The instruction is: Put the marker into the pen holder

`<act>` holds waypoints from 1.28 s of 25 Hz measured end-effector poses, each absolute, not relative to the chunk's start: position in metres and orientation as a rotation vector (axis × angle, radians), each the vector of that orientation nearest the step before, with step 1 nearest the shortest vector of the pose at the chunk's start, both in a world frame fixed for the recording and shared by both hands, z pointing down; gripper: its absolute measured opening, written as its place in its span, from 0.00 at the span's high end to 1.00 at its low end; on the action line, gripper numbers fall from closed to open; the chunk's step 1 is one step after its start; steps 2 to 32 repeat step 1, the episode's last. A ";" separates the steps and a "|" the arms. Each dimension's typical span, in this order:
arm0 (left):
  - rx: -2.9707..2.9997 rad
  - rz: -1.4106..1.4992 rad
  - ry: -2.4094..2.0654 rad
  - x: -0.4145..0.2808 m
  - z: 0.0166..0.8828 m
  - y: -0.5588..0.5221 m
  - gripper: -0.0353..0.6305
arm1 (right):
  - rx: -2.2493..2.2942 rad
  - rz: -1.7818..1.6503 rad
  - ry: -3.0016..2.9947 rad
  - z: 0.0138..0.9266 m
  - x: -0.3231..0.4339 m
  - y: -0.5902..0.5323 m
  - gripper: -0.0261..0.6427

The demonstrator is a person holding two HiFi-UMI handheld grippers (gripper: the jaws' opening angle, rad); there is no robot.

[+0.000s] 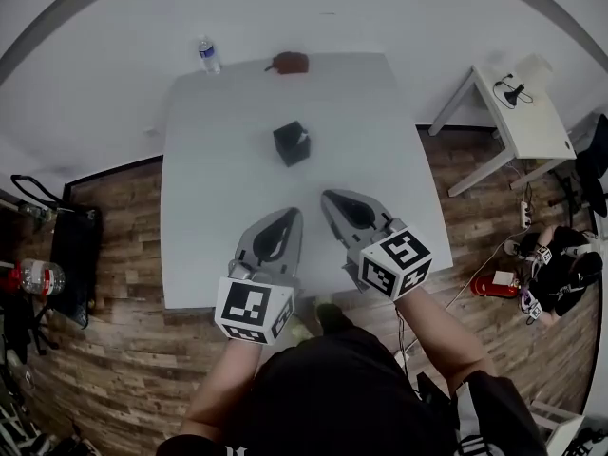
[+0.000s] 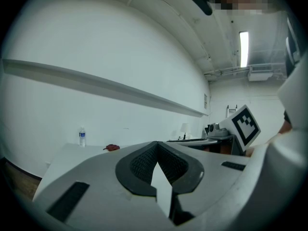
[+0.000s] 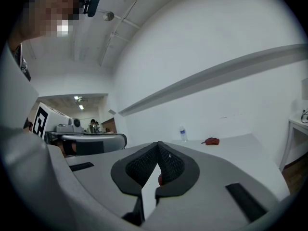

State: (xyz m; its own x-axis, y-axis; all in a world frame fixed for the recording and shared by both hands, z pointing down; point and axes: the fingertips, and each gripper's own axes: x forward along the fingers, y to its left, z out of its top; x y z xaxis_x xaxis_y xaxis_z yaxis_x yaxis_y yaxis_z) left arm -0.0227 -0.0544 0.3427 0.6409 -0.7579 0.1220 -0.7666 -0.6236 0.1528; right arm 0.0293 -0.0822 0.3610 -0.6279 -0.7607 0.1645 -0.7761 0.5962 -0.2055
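Over the white rectangular bench, near the black square pen holder, the left gripper and right gripper are held with fingers fully closed.

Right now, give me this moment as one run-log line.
left gripper: shut, empty | right gripper: shut | both: over near side of table | holder: mid-table, white item inside | bottle, red thing: far edge

Grey left tool and right tool, black mesh pads, black-and-white marker cubes, black shirt.
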 end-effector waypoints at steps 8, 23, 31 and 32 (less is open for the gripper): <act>2.668 0.067 -1.253 -0.022 0.344 -0.052 0.94 | 1.326 0.402 -2.751 0.362 0.030 -0.081 0.94; 2.668 0.067 -1.253 -0.022 0.344 -0.052 0.94 | 1.326 0.402 -2.751 0.362 0.030 -0.081 0.94; 2.668 0.067 -1.253 -0.022 0.344 -0.052 0.94 | 1.326 0.402 -2.751 0.362 0.030 -0.081 0.94; 2.668 0.067 -1.253 -0.022 0.344 -0.052 0.94 | 1.326 0.402 -2.751 0.362 0.030 -0.081 0.94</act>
